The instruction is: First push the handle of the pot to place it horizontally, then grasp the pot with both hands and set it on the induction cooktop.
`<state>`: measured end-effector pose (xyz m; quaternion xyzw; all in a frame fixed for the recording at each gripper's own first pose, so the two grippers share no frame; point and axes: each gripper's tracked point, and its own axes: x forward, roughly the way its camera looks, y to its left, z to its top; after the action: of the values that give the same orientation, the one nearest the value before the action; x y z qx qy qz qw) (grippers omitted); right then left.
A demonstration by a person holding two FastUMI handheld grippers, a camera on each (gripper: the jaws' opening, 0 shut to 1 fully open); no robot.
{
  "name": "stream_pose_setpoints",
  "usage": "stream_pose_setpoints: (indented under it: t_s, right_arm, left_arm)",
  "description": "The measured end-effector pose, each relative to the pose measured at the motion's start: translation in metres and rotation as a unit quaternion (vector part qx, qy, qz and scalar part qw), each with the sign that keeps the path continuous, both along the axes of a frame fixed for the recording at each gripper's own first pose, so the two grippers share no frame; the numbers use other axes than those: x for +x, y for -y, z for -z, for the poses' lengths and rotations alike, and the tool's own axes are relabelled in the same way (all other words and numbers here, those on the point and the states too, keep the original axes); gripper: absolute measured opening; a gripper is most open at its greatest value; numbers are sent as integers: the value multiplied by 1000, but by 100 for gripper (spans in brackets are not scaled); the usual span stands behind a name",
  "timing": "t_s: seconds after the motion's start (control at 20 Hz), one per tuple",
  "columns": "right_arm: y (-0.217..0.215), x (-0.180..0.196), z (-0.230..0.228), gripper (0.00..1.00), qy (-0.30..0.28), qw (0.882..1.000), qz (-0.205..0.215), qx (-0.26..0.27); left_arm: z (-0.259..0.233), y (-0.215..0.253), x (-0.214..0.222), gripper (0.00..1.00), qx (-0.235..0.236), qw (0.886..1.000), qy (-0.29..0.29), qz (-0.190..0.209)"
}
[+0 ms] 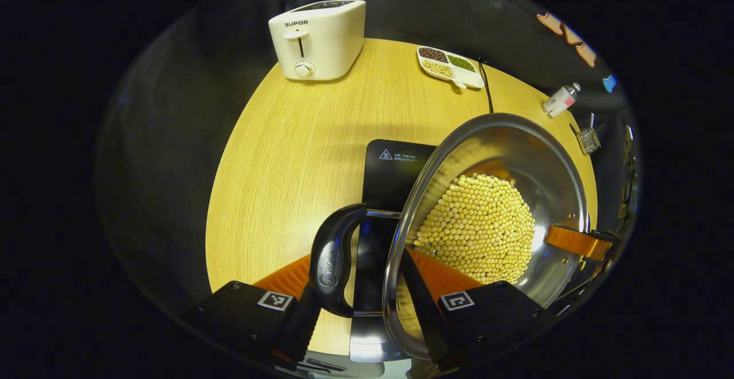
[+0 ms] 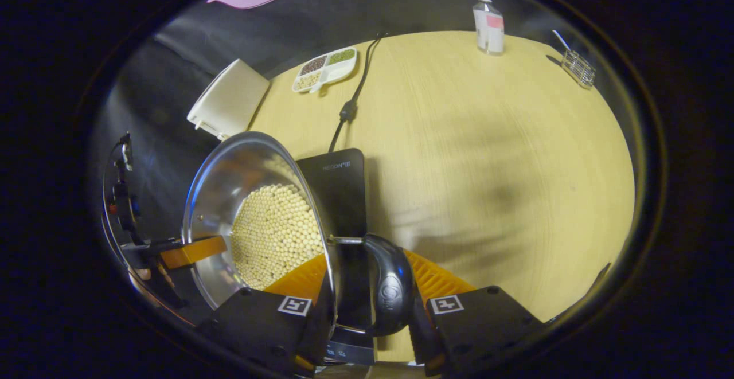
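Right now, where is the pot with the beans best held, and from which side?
By the black loop handle on each end, coming in from the two opposite sides. The pot is wide and loaded with beans, so one grip would probably let it tip.

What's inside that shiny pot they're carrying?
The pot holds a heap of small pale yellow beans covering most of its bottom. Anything beneath the heap is hidden.
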<state>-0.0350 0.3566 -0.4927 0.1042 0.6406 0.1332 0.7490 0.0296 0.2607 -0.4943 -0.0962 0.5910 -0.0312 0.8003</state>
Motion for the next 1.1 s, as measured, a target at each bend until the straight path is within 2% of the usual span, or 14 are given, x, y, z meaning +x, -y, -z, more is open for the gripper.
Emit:
stream_pose_setpoints:
  t_s: [0.1,0.15,0.4,0.65,0.85,1.0,1.1]
  right_arm:
    - [0,0,1,60,-2,1000,1,0]
    - [-1,0,0,55,-1,1000,1,2]
    - [-2,-1,0,58,-2,1000,0,4]
    - [0,-3,-2,58,-3,1000,-1,2]
    - [-1,-6,3,62,2,1000,-12,-3]
    - [2,-5,-3,96,11,1000,-18,-3]
    - [0,-4,-3,95,18,1000,-19,-1]
  left_arm:
    - [0,0,2,79,0,1000,2,2]
    - [0,0,3,79,0,1000,4,5]
    - [4,1,1,80,8,1000,1,6]
    - [5,-1,4,90,41,999,7,25]
    - [6,-4,2,95,45,999,1,12]
    - [5,-4,0,100,47,999,-1,10]
    - [3,-6,-1,100,54,999,-2,11]
